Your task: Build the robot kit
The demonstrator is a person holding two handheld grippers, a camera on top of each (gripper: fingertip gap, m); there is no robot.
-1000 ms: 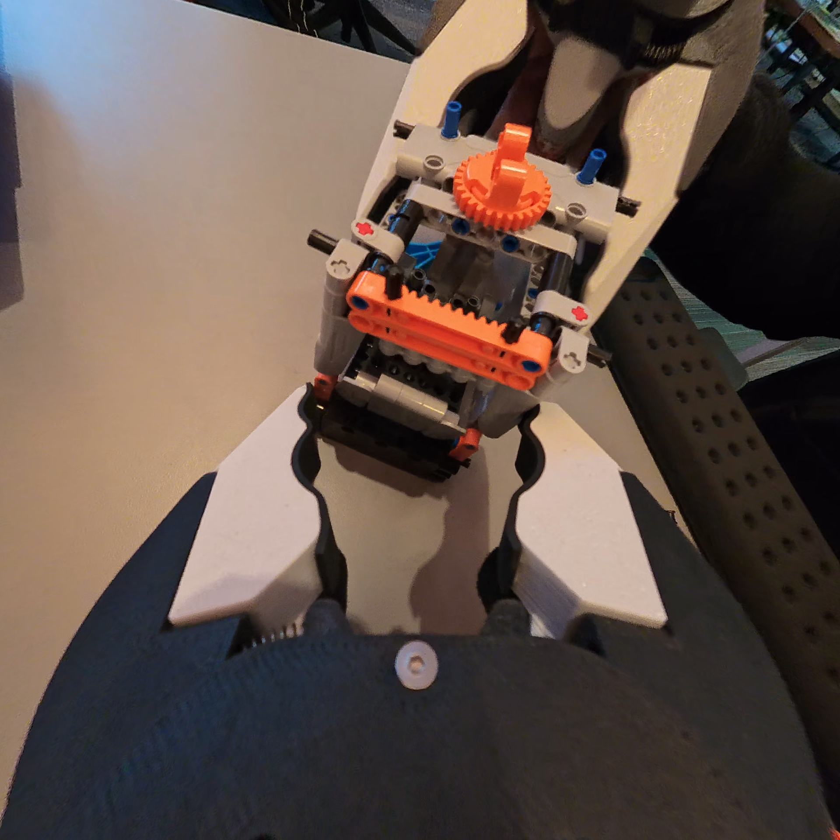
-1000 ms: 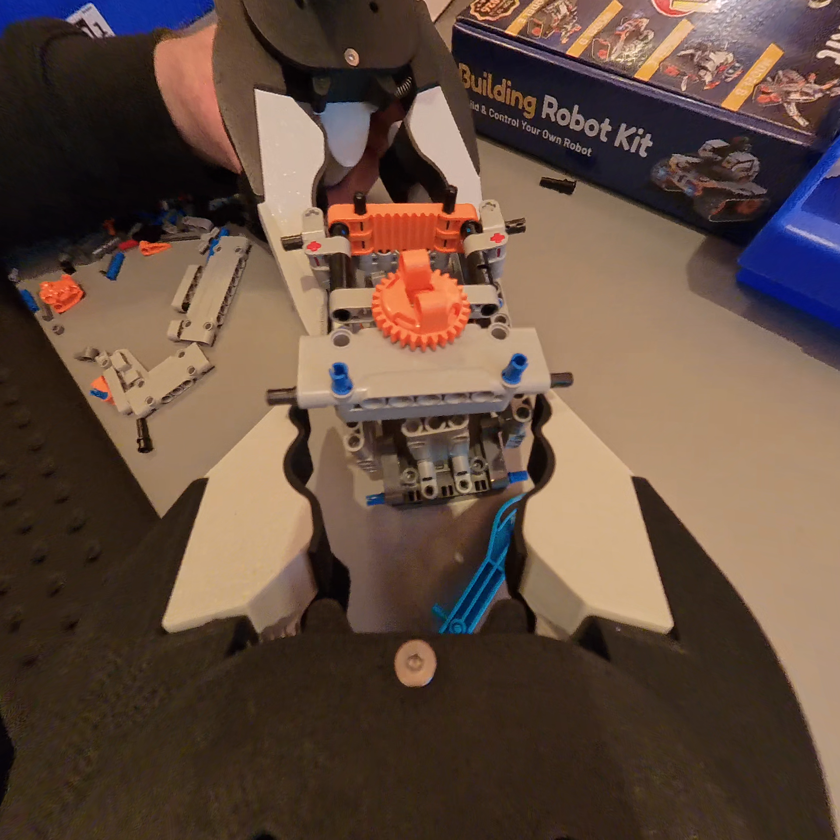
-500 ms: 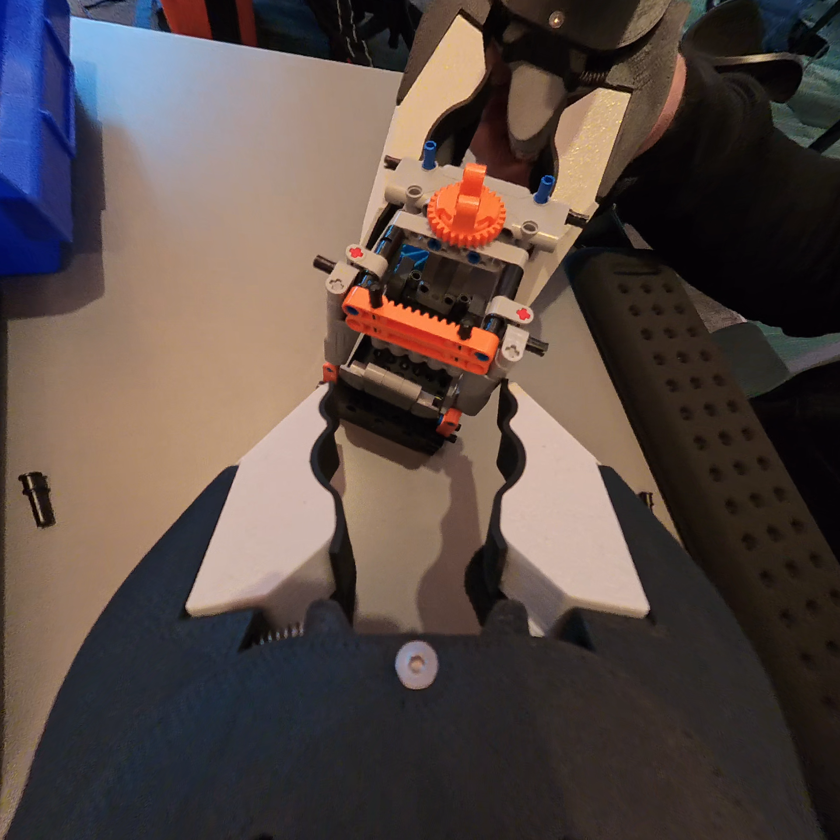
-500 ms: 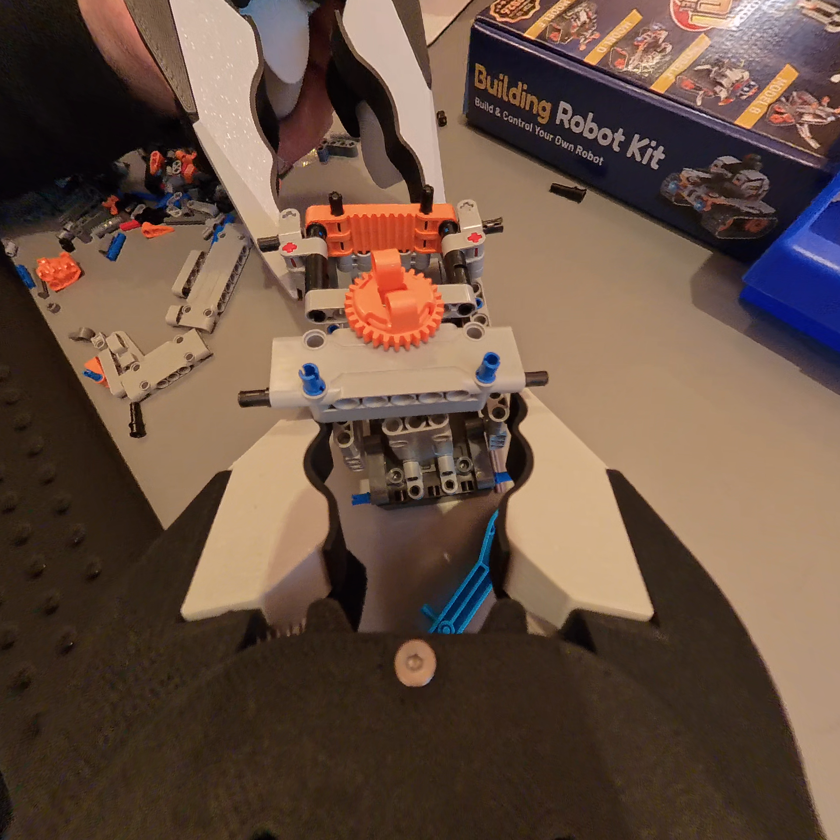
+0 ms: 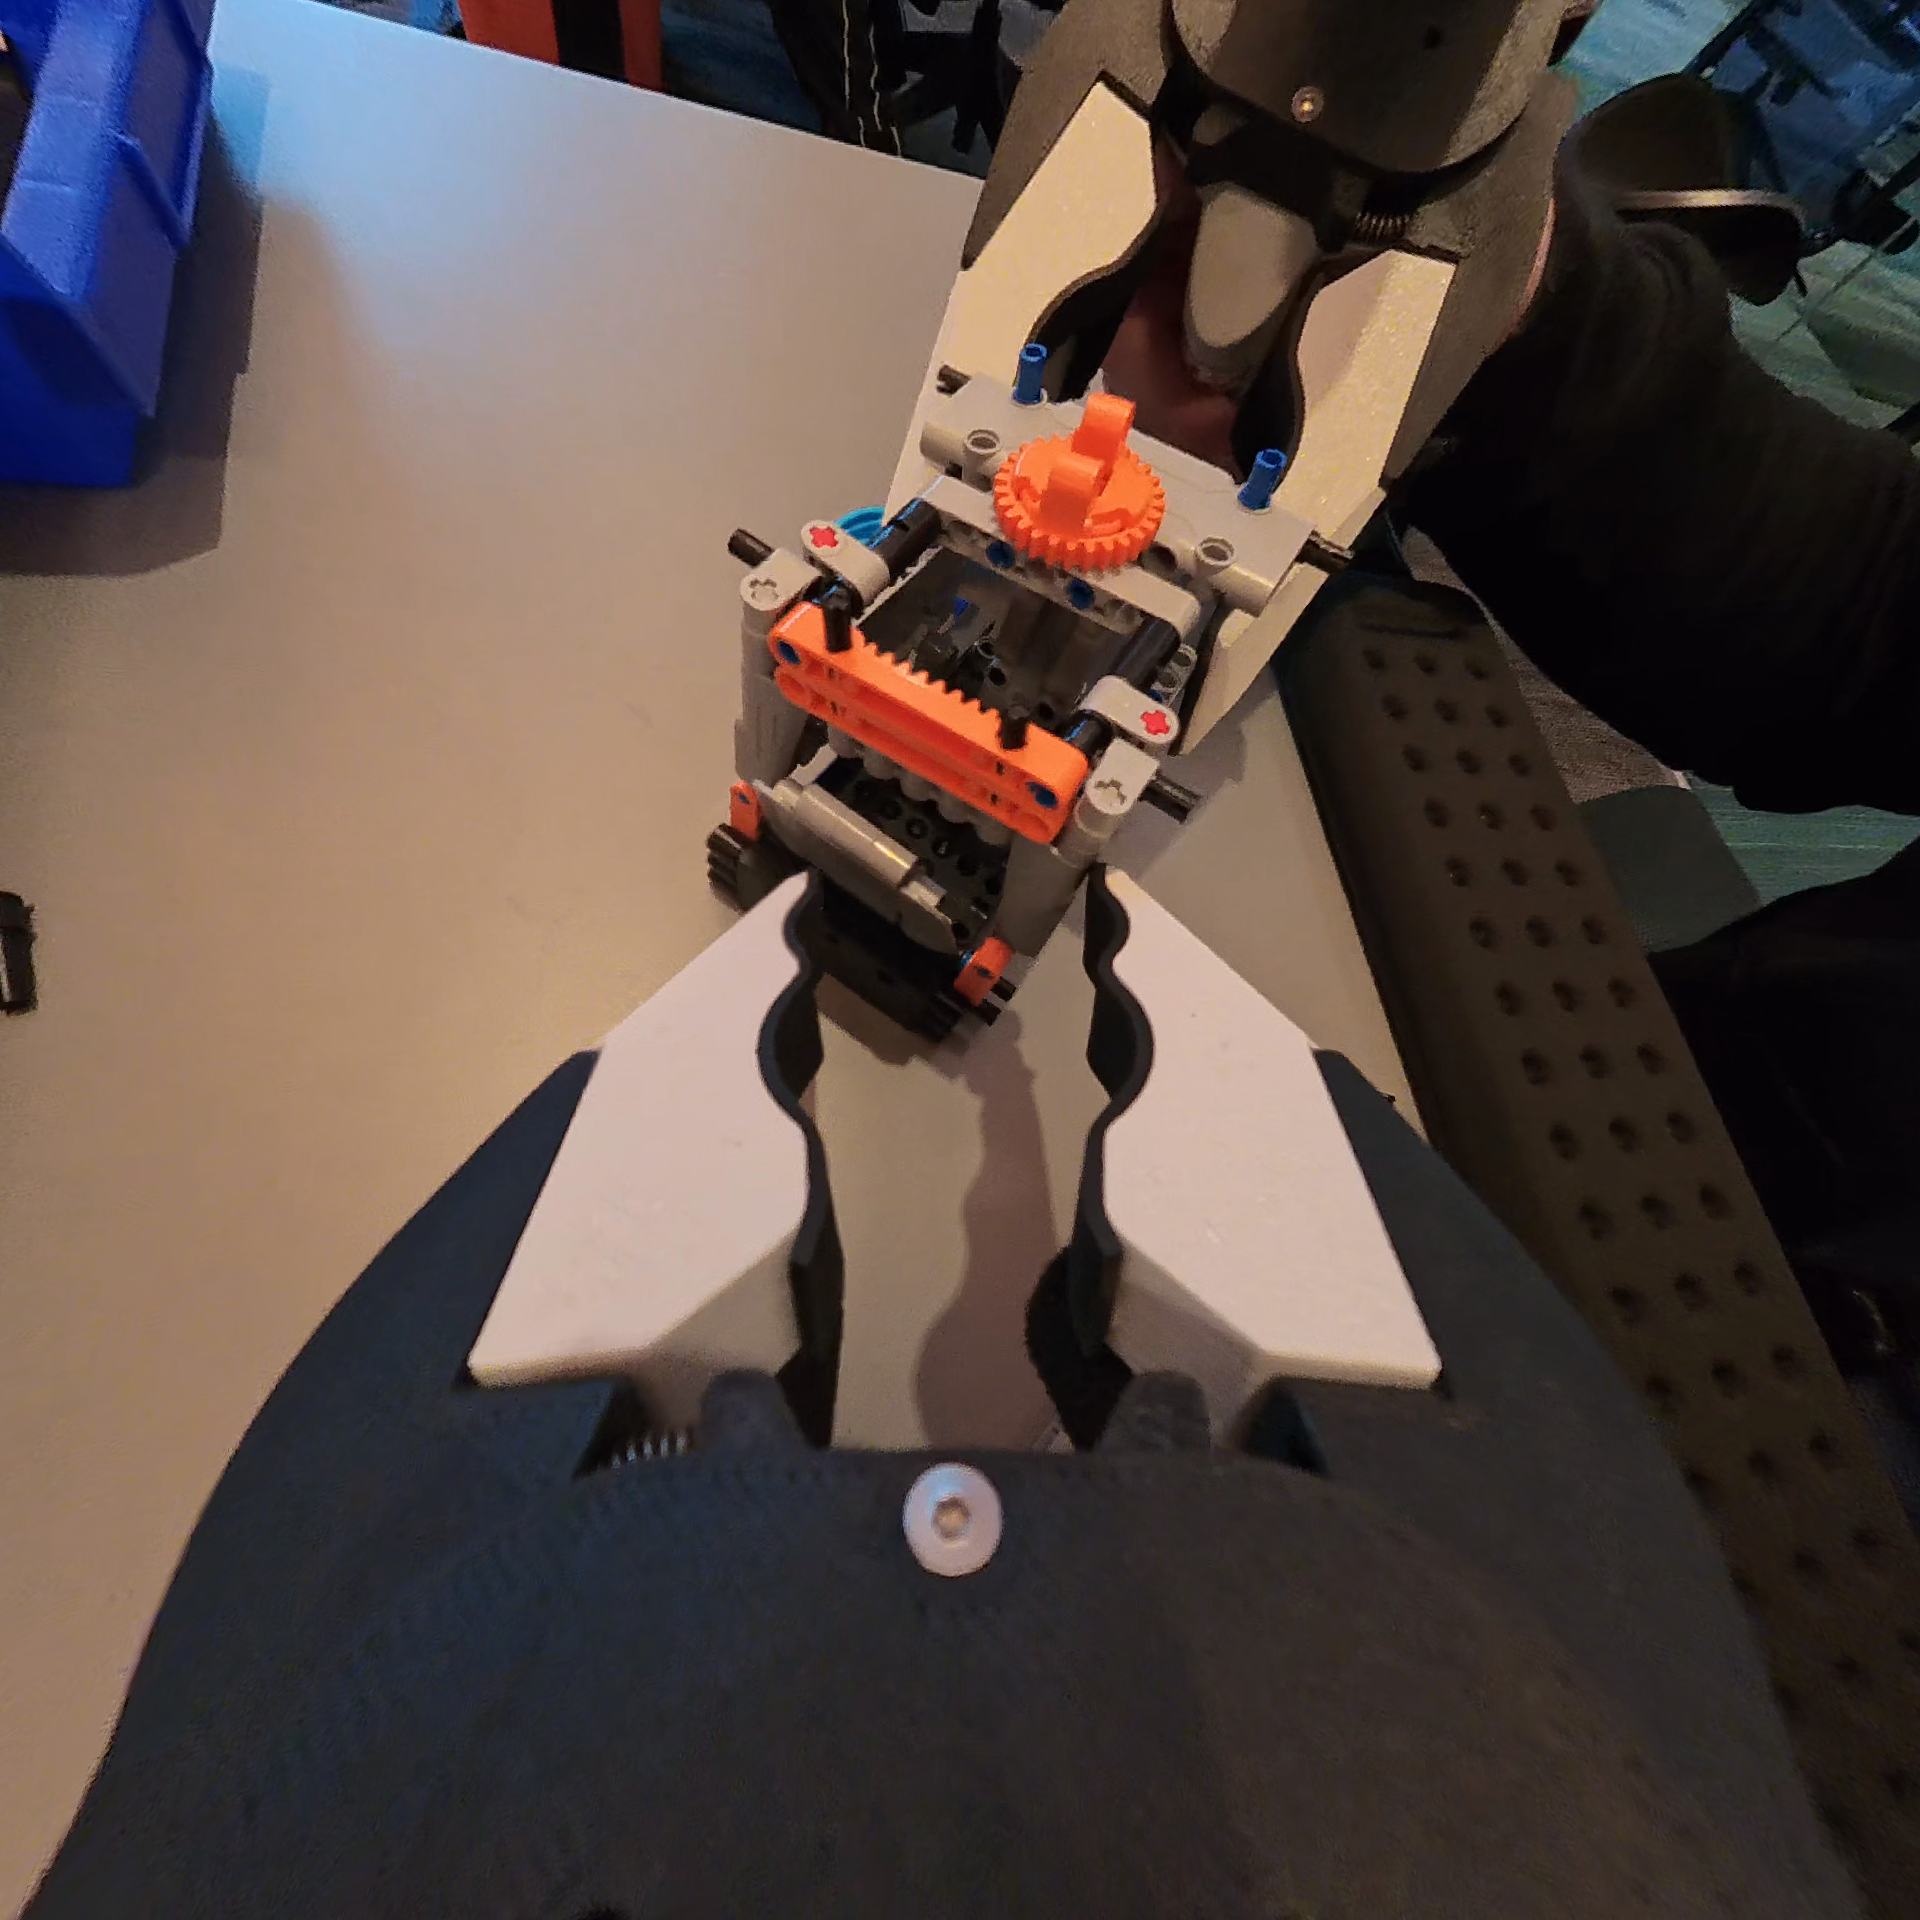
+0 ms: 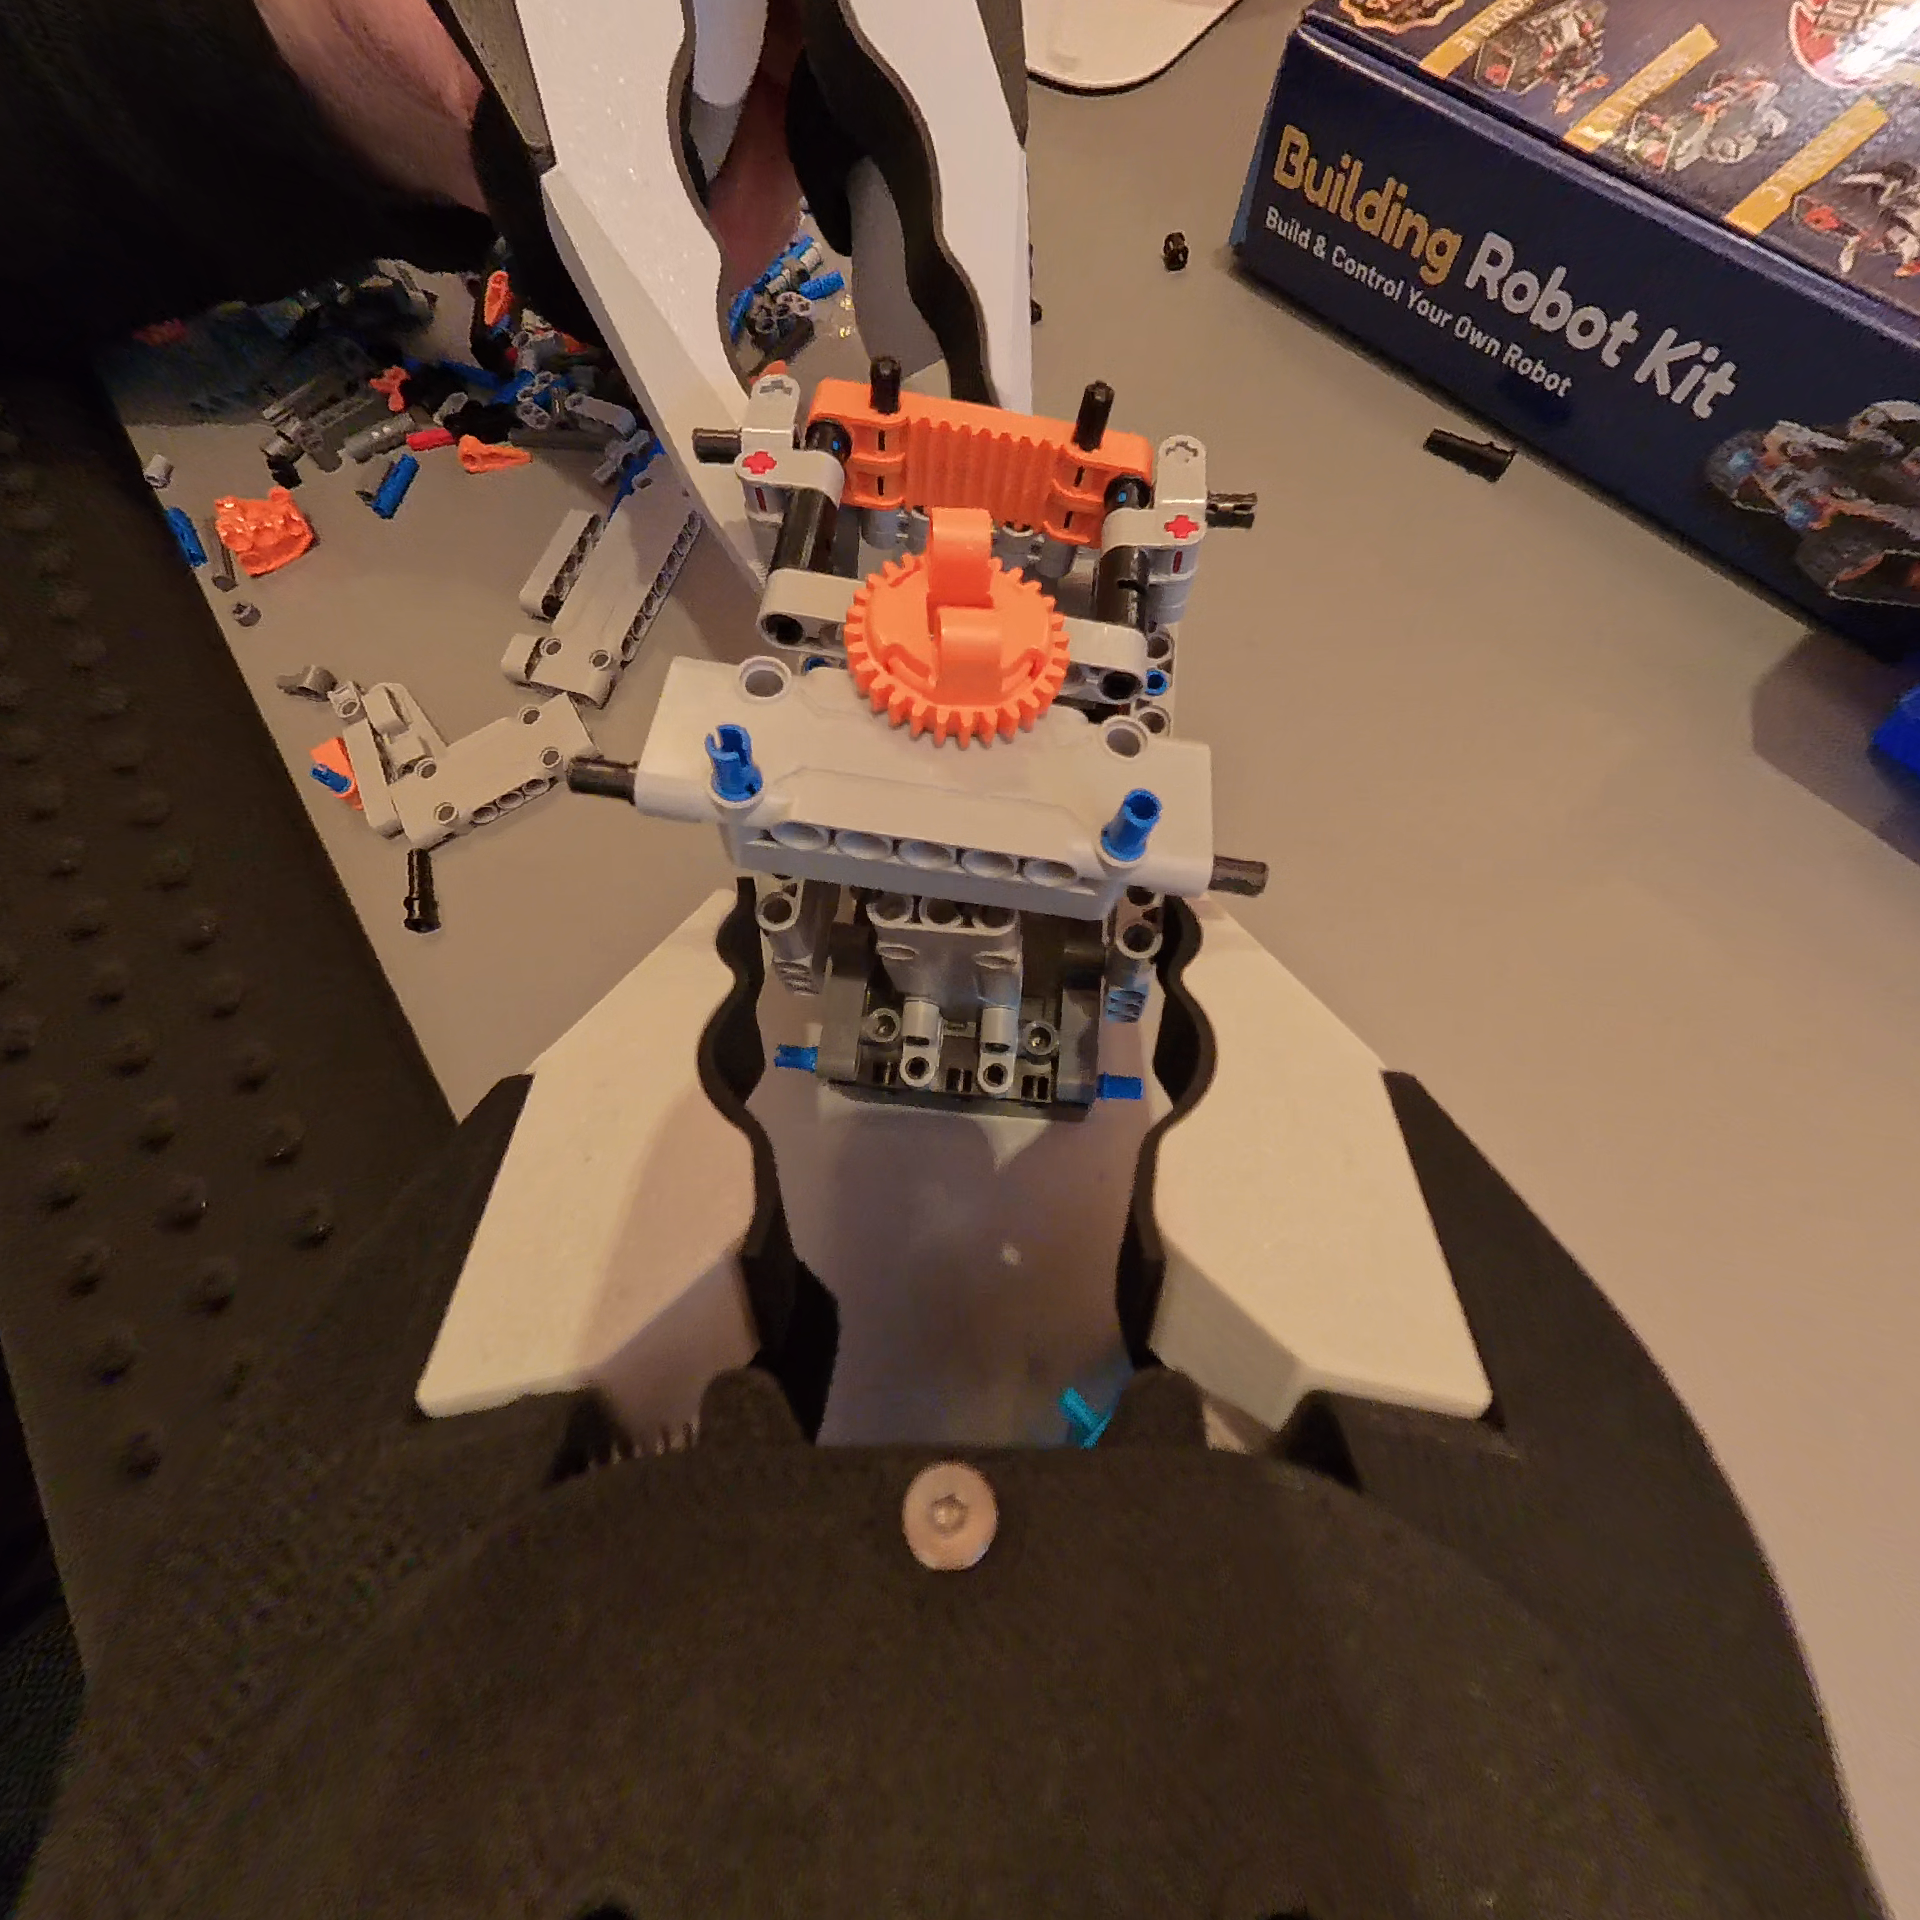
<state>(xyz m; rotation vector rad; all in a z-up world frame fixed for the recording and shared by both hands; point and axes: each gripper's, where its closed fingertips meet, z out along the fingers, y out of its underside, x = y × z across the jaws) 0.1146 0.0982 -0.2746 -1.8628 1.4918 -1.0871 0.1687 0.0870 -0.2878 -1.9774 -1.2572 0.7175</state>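
Near the table's [image 5: 416,623] edge, my right gripper [image 6: 956,935] pinches the model [image 6: 956,727] at its base; my left gripper [image 5: 945,914] stands spread at the opposite end. I'd grip low and level, sparing the orange gear [image 6: 956,655].

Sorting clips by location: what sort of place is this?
Probably a hobby or workshop table: a half-built brick model, loose building parts, and a robot kit box.
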